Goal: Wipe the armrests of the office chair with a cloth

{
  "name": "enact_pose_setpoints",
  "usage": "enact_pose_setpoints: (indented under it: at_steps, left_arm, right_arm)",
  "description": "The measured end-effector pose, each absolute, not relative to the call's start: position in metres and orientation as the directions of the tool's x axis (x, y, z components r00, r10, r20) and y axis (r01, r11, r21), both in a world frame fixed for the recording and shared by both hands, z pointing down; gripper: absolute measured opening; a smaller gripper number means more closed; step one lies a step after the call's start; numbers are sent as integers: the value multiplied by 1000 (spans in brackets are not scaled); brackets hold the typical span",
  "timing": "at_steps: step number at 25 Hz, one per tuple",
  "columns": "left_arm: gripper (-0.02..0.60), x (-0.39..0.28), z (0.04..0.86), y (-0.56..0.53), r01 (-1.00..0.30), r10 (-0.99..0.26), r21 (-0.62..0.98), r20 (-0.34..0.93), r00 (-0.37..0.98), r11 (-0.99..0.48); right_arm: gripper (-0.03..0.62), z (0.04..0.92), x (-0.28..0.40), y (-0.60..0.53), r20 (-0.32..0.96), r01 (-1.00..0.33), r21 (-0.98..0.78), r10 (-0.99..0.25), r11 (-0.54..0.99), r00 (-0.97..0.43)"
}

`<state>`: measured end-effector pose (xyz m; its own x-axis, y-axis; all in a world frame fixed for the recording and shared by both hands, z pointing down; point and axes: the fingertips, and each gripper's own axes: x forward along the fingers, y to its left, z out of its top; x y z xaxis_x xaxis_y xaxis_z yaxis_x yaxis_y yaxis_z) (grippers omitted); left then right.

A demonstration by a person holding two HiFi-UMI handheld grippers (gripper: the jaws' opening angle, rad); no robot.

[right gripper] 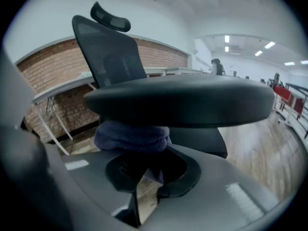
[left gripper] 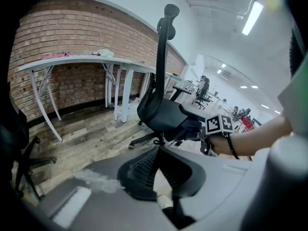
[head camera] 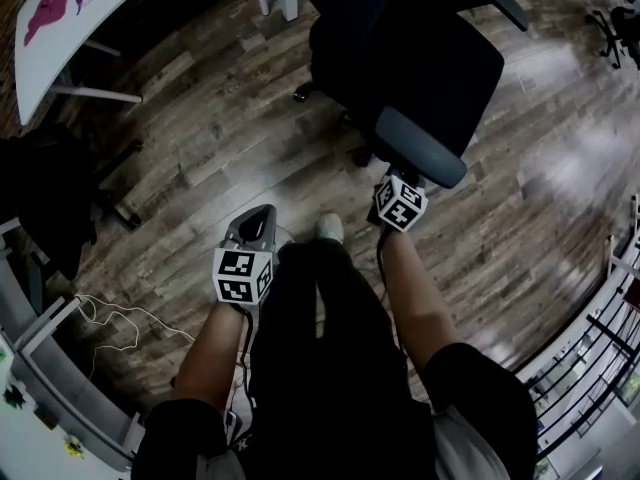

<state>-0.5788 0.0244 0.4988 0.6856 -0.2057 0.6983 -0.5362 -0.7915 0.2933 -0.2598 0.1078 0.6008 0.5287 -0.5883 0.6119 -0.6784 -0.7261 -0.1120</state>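
Cloth (right gripper: 132,134), soft purple pile, clamped in right tool (right gripper: 148,166) against smooth rounded armrest pad (right gripper: 178,100); left tool (left gripper: 161,170) together, empty; wood-plank floor (head camera: 220,138).

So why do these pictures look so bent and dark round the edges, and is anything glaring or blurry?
Head view: glare whitens the wooden floor at right. Left gripper view: the wide lens bows the brick wall, corners go black, the ceiling light blooms. Right gripper view: the armrest and purple cloth sit very close and look soft.
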Motion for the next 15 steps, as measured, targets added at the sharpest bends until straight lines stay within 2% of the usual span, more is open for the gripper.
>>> enact_pose_setpoints:
  at_steps: [6,11,15]
  left_arm:
    - [6,-567,503,30,-529,-202,285,702,683,-799]
    - [6,-567,517,38,-537,-194,302,706,681,-787]
    - [6,-566,532,40,-537,-198,296,706,680,-790]
  right_arm:
    - [54,614,-259,101,646,-822,88,-596,-562,477]
    - [55,638,-265,91,675,-885,148,-609,-441,416]
    - [55,663,-269,83,696,-905,138,-611,-402,377]
